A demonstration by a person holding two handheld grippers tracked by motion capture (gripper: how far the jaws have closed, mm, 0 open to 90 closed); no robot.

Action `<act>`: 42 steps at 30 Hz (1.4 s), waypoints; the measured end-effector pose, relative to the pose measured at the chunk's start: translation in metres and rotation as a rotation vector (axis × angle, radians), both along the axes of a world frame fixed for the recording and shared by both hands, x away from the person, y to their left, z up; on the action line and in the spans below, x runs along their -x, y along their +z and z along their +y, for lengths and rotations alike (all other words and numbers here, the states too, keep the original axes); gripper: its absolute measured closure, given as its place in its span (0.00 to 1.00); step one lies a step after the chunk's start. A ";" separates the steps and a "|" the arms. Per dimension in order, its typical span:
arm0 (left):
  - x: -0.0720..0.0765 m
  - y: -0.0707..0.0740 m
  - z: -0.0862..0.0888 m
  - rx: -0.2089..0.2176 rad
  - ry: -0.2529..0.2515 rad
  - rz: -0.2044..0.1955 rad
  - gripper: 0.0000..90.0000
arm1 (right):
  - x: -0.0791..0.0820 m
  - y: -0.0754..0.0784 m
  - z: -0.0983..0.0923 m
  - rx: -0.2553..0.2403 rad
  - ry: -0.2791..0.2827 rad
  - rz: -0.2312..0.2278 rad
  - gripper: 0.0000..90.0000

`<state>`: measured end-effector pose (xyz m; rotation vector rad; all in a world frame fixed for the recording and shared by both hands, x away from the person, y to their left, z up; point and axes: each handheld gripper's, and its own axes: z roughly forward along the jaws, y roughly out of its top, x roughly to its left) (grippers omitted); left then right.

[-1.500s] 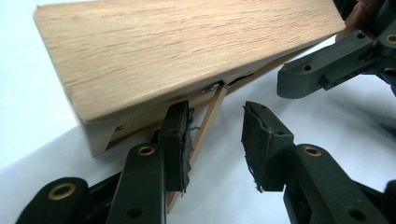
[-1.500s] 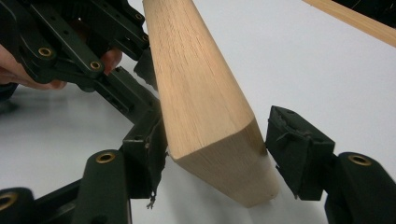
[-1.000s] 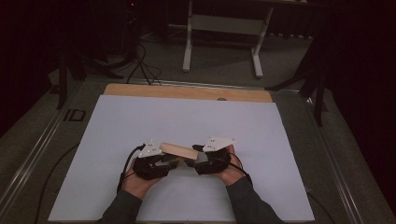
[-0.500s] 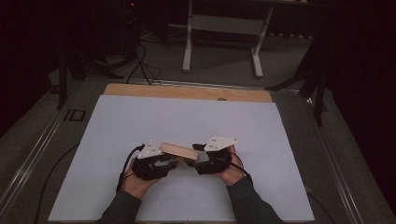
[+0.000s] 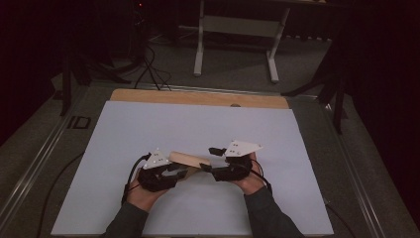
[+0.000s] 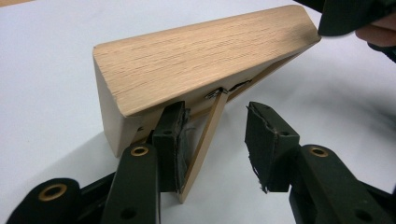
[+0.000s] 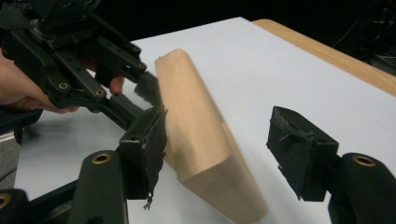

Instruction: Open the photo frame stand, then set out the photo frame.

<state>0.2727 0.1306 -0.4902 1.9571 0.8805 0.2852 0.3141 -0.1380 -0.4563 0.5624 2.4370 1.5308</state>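
From above, both tongs, left and right, met at a wooden block near the front of the white counter. Along the left tongs, the jaws stood released astride a thin hinged flap, one pad touching it. Along the right tongs, the jaws gaped around the block, unclamped. Judging by this, unfolding had barely begun.

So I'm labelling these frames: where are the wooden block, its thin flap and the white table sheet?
wooden block (image 6: 196,60), left gripper view, broad top face.
thin flap (image 6: 201,144), left gripper view, mid edge.
white table sheet (image 5: 198,124), high view, bare middle.
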 end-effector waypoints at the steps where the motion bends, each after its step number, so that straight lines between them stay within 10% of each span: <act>1: 0.000 0.000 0.001 0.002 -0.003 -0.001 0.66 | -0.001 0.001 -0.002 -0.006 -0.006 -0.002 0.41; 18: 0.002 0.001 0.004 -0.002 -0.018 -0.001 0.68 | -0.011 0.003 -0.022 -0.032 -0.099 0.004 0.45; 27: 0.002 0.000 0.001 -0.035 -0.025 -0.002 0.73 | -0.020 -0.015 -0.026 -0.040 -0.166 0.077 0.69; 42: -0.002 0.000 0.006 -0.031 0.005 0.008 0.78 | -0.026 -0.037 -0.018 0.009 -0.167 0.122 0.78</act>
